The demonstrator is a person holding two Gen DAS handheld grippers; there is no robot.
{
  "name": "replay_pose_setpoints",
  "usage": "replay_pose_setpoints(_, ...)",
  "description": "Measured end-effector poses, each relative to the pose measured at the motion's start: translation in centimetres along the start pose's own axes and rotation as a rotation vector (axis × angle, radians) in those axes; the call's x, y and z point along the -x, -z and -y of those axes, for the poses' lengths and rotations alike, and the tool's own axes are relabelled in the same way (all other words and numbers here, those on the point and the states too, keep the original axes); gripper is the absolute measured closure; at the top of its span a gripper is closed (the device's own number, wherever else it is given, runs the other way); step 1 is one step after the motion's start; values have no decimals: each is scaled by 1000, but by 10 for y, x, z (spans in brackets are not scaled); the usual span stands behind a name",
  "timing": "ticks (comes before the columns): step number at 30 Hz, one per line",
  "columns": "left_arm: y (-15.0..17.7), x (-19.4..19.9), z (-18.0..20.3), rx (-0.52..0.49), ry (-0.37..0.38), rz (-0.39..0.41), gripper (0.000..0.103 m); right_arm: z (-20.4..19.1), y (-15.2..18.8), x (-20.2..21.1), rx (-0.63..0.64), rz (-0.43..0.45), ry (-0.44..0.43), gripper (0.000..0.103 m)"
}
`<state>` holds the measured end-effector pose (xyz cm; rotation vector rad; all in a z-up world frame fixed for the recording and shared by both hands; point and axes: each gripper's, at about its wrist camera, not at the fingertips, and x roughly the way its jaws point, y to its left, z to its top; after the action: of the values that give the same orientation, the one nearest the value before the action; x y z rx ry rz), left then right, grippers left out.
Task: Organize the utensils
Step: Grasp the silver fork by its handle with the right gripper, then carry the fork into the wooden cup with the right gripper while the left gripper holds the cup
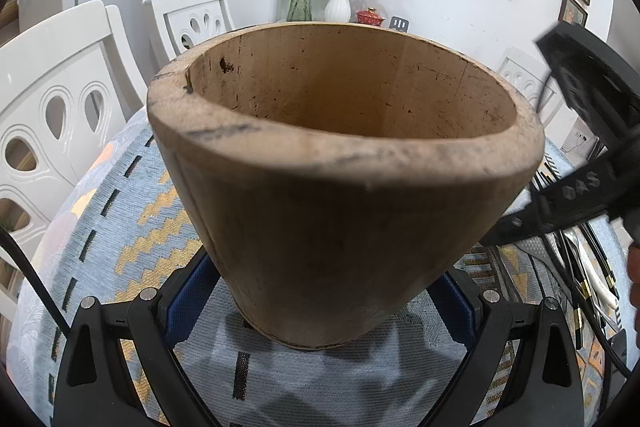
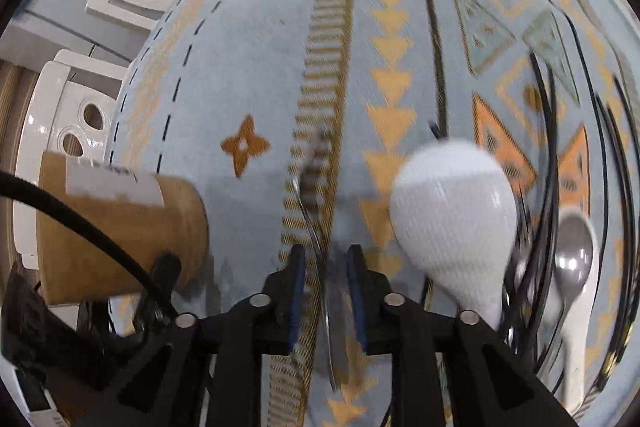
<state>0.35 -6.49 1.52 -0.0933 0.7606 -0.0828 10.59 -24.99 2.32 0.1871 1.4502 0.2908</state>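
early stage, by the look of it. holder (image 1: 340,207) upright on the cloth (image 1: 120,227), near the table edge by the white chairs (image 1: 60,115), clamped low at its base between the pads of the left gripper (image 1: 320,291). inside wall bare as far down as can be seen; bottom hidden, so nothing visibly stowed yet.

right gripper (image 2: 326,267) pointing down at the cloth, jaws narrow but slightly apart, with a thin metal utensil (image 2: 316,167), blurred and possibly a fork, lying between the pads; no firm press visible, so probably not gripped.

left to do, judging from this: paddle (image 2: 452,227), metal spoon (image 2: 572,259), white spoon (image 2: 576,347) under it and black chopsticks (image 2: 544,147), all loose in a heap further in from that edge, well apart from the holder.

only in the left wrist view: the holder's open mouth and inner wall, plus vases and pictures behind the far edge; heap reduced to a sliver at the right margin behind the right gripper's black body.

only in the right wrist view: the heap itself, the utensil between the jaws, and the holder's outside with a white label (image 2: 112,183).
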Motion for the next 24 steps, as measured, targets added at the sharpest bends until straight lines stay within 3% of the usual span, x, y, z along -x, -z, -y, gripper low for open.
replay_pose_setpoints(6, -1, 0, -1, 0, 0, 0, 6, -23, -18, -15, 65, 34, 69, 82)
replay_pose_setpoints(9, -1, 0, -1, 0, 0, 0, 6, -29, -16, -16, 124, 64, 142, 98)
replay_pose_setpoints(13, -1, 0, -1, 1, 1, 0, 6, -27, -11, -11, 133, 78, 139, 101)
replay_pose_setpoints(15, -1, 0, -1, 1, 1, -1, 6, -18, -7, 0, 100, 95, 102, 101)
replay_pose_setpoints(18, -1, 0, -1, 1, 0, -1, 6, -7, 5, 34, 61, 183, -30, 101)
replay_pose_setpoints(24, -1, 0, -1, 1, 1, -1, 6, 9, 37, 93, 1, 344, -169, 100)
